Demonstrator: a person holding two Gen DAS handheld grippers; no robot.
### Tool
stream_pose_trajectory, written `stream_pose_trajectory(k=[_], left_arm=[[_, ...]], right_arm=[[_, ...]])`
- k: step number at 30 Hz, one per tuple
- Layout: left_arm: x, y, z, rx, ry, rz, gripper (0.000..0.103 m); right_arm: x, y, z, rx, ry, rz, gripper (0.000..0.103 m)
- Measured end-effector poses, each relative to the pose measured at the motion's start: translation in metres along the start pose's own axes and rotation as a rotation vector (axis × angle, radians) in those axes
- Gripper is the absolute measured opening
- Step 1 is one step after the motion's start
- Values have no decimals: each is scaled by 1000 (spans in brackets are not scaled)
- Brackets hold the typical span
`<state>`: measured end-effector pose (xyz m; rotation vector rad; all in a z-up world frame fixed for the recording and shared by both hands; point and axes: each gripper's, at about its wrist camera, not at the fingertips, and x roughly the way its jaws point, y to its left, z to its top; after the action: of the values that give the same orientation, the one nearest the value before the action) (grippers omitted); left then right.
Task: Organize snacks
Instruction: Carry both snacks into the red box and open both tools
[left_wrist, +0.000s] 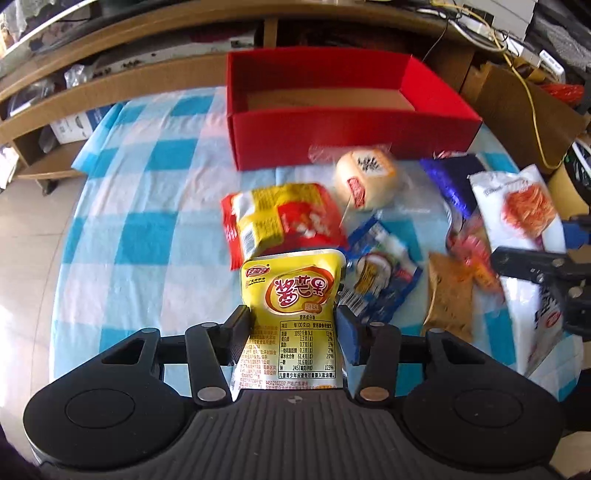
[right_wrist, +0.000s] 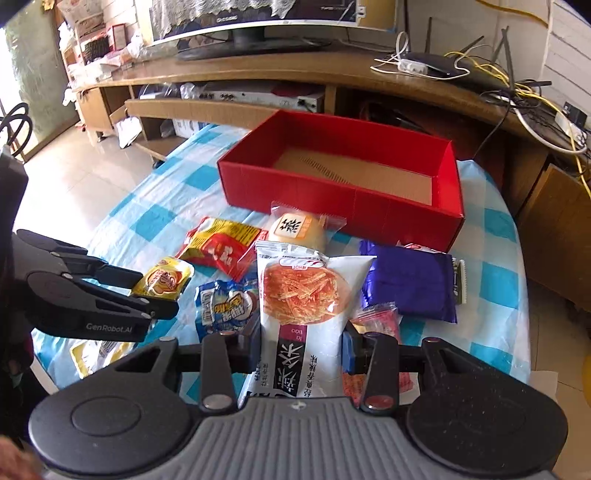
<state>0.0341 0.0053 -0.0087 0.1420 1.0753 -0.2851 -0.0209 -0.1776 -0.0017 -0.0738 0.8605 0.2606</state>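
Observation:
My left gripper (left_wrist: 293, 332) is shut on a yellow mango snack pouch (left_wrist: 291, 291) and holds it above the table; it also shows in the right wrist view (right_wrist: 164, 278). My right gripper (right_wrist: 301, 341) is shut on a white spicy-strip bag (right_wrist: 303, 295), which also shows in the left wrist view (left_wrist: 517, 210). An empty red box (left_wrist: 332, 122) (right_wrist: 343, 184) stands at the far side of the table. Loose snacks lie before it: a red-yellow packet (left_wrist: 284, 221), a wrapped bun (left_wrist: 365, 179), a blue coconut packet (left_wrist: 380, 277) and a purple bag (right_wrist: 410, 282).
The table has a blue and white checked cloth (left_wrist: 147, 206). A wooden TV stand (right_wrist: 258, 74) with a monitor, router and cables runs behind it. A brown snack (left_wrist: 448, 295) and a small pink-orange packet (right_wrist: 376, 317) lie near the right gripper.

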Motion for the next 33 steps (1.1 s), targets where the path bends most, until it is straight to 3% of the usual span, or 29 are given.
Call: stream_pose_trajectory(k=[11,23,33], left_arm=[[-6,-1,31,-51,-83,-71,57],[9,-8,116,-71,-176,-83,57],[50,-13,182,-97,-205,-62,57]], right_arm=[[11,-11,20,36,-17,-9,68],[41,-41,89,77,-69,-46,68],[92,-82,146,120,-93,-76,68]])
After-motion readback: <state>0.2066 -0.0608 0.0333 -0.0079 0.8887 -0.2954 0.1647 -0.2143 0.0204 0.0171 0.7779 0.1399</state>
